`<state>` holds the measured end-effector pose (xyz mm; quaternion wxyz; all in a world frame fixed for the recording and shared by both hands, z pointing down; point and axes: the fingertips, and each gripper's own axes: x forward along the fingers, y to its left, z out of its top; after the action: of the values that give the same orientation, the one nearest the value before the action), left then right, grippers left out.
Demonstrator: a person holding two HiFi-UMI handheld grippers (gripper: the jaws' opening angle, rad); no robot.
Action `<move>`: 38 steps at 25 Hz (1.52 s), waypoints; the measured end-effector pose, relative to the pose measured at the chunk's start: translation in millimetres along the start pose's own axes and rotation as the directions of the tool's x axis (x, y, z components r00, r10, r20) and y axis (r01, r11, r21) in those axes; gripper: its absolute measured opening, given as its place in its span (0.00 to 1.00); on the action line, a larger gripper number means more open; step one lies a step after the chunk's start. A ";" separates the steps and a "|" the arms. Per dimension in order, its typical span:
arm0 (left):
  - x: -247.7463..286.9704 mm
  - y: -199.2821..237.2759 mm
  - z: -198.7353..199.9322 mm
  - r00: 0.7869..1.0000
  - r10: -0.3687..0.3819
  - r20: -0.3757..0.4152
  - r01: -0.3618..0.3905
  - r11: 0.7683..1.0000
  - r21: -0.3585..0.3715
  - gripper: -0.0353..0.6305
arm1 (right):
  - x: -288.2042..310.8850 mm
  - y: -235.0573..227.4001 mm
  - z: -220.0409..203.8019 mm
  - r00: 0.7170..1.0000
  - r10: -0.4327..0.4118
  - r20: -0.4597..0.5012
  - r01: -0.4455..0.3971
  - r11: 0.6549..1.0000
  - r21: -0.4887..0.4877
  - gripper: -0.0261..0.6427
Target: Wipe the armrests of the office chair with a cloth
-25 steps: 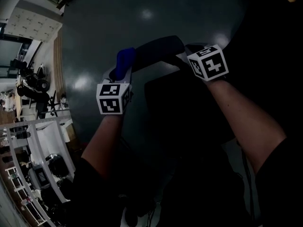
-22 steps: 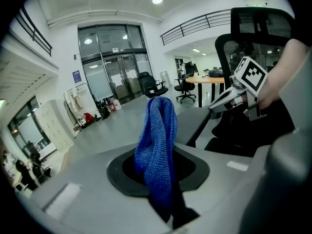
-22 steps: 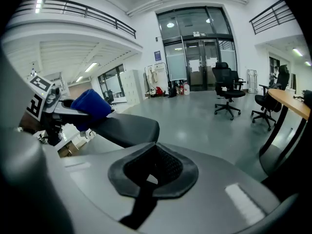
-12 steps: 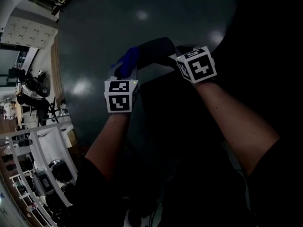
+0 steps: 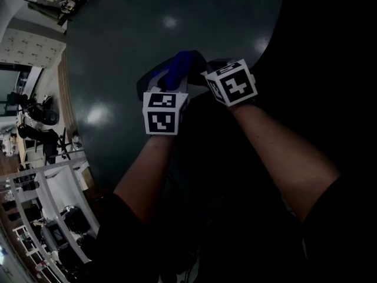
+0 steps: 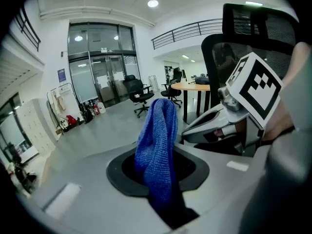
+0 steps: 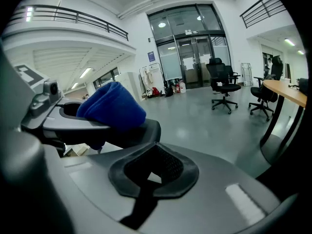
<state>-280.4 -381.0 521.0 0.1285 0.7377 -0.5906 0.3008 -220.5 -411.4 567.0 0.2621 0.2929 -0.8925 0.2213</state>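
Left gripper (image 6: 161, 179) clamps the cloth (image 6: 157, 145), pressing it on top of the armrest (image 7: 130, 131) at mid-left of the right gripper view. The armrest runs sideways across that view. Right gripper (image 7: 152, 172) is pinched shut on nothing, just beside it, so the left is the wiping hand.

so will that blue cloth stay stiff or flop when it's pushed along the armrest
Probably floppy: the blue cloth folds over limply in the left hand-held gripper. Its knitted weave looks light and grippy, so it would likely bunch rather than slide on the armrest.

floor (image 7: 195, 116): grey, glossy | glass doors (image 7: 187, 57) | background chairs (image 7: 222, 84) | ceiling lights (image 6: 152, 3)
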 end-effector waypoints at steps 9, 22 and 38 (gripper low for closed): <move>14.6 -37.4 16.6 0.997 -0.073 0.016 0.072 0.997 0.029 0.20 | -5.6 6.0 -9.5 1.000 0.012 0.028 -0.015 0.993 0.119 0.04; 4.1 -82.1 30.5 0.983 -0.176 0.045 0.176 0.984 0.004 0.20 | -62.4 26.1 -51.1 1.000 0.014 0.008 -0.015 0.987 0.157 0.04; -206.1 -73.6 26.0 0.953 -0.149 0.265 0.167 0.985 -0.047 0.20 | -225.8 131.8 -63.9 0.995 0.077 0.068 -0.074 0.996 -0.047 0.04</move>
<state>-228.0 -211.7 390.0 0.0988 0.8108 -0.5516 0.1693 -127.1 -188.2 449.1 0.2285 0.2607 -0.9162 0.2009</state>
